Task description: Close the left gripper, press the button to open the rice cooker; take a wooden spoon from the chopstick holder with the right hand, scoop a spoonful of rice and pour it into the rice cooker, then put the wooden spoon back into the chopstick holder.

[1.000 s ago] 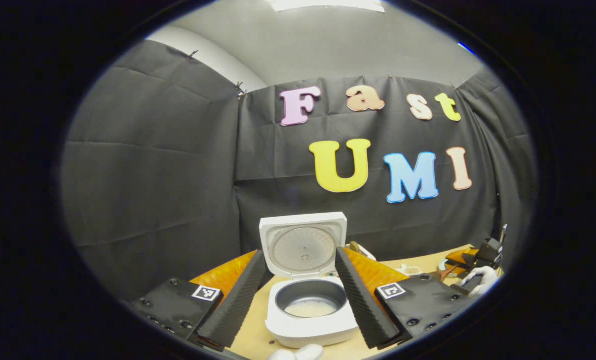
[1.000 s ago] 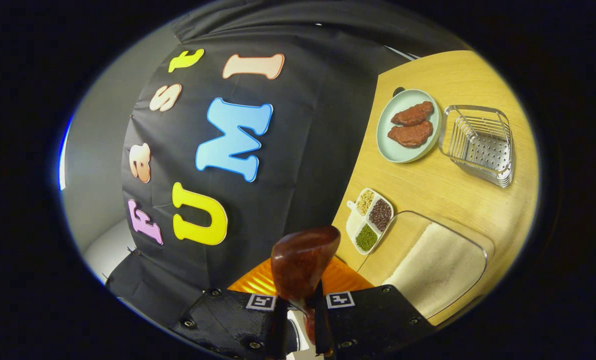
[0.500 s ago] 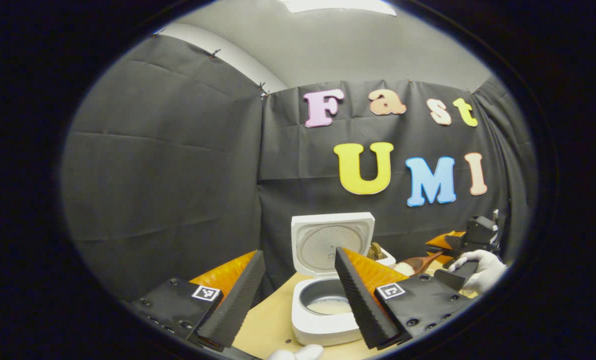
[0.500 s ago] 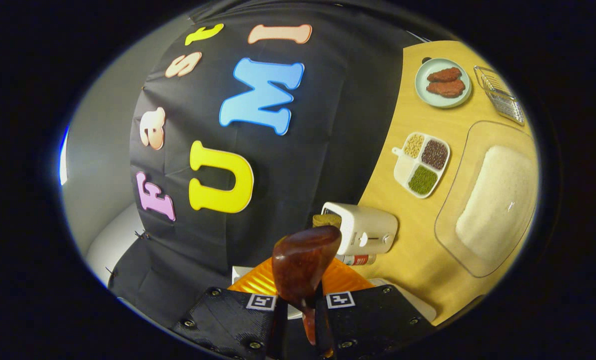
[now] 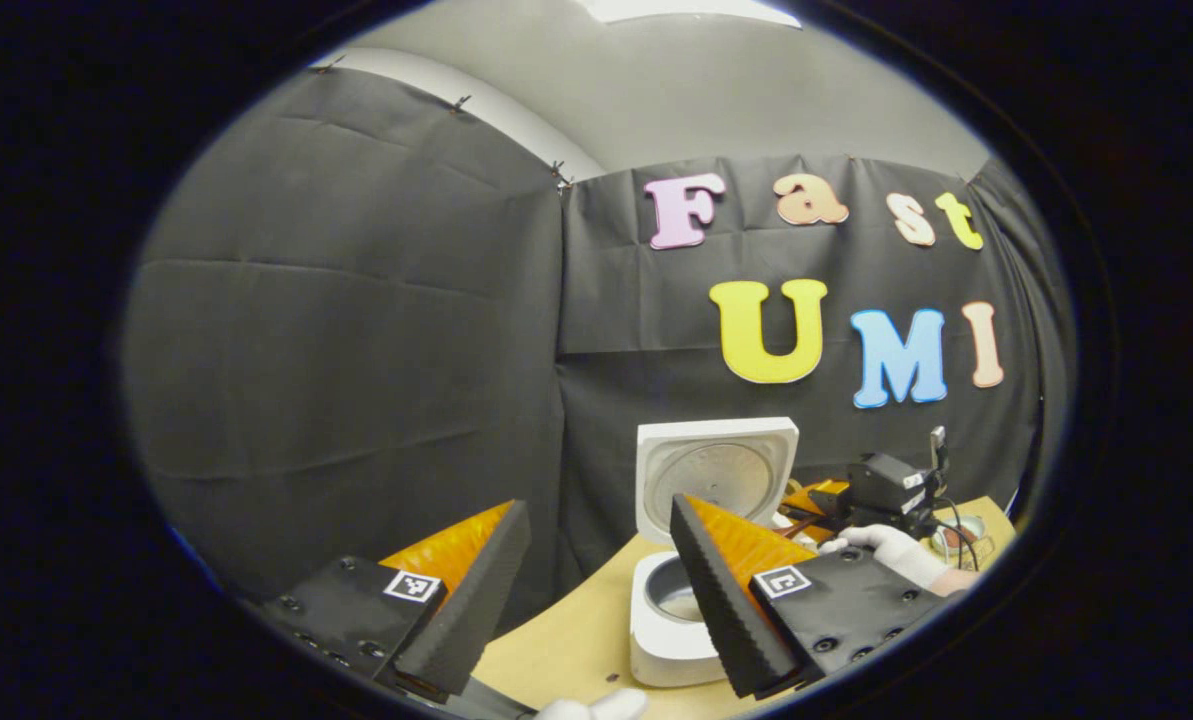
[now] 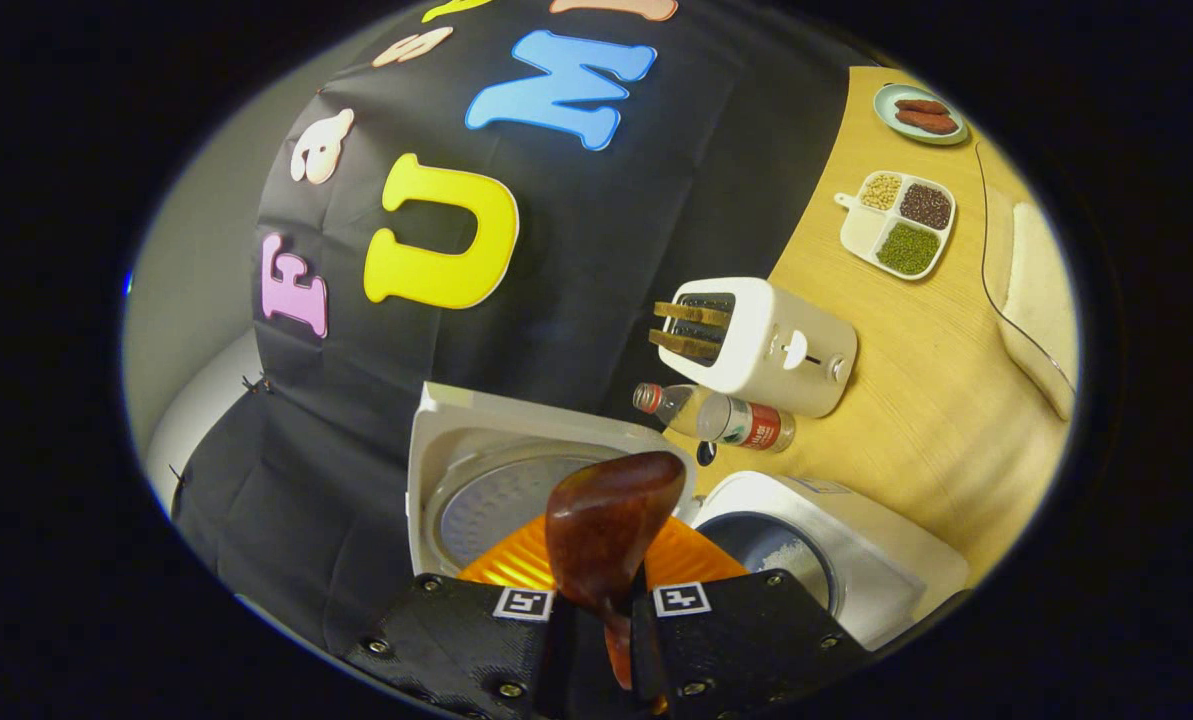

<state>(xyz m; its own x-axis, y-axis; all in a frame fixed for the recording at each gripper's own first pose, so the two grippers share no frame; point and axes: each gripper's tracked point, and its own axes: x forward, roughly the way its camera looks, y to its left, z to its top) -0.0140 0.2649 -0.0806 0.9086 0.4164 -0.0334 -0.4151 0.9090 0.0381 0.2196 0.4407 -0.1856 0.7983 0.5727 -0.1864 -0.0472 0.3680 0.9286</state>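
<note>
The right tool [image 6: 596, 640] is clamped on the wooden spoon [image 6: 604, 530], handle mostly hidden between its fingers. The left tool [image 5: 596, 570] is spread wide, holding nothing. The rice cooker [image 6: 836, 560], lid up, is partly blocked. Two toast slices are counted in the toaster [image 6: 766, 345]; the bottle [image 6: 721, 415] label can't be made out.

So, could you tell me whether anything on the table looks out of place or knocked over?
One thing: a small bottle lies on its side on the table, between the toaster and the open rice cooker. Otherwise nothing looks spilled; the right gripper holds the wooden spoon over the cooker.
</note>
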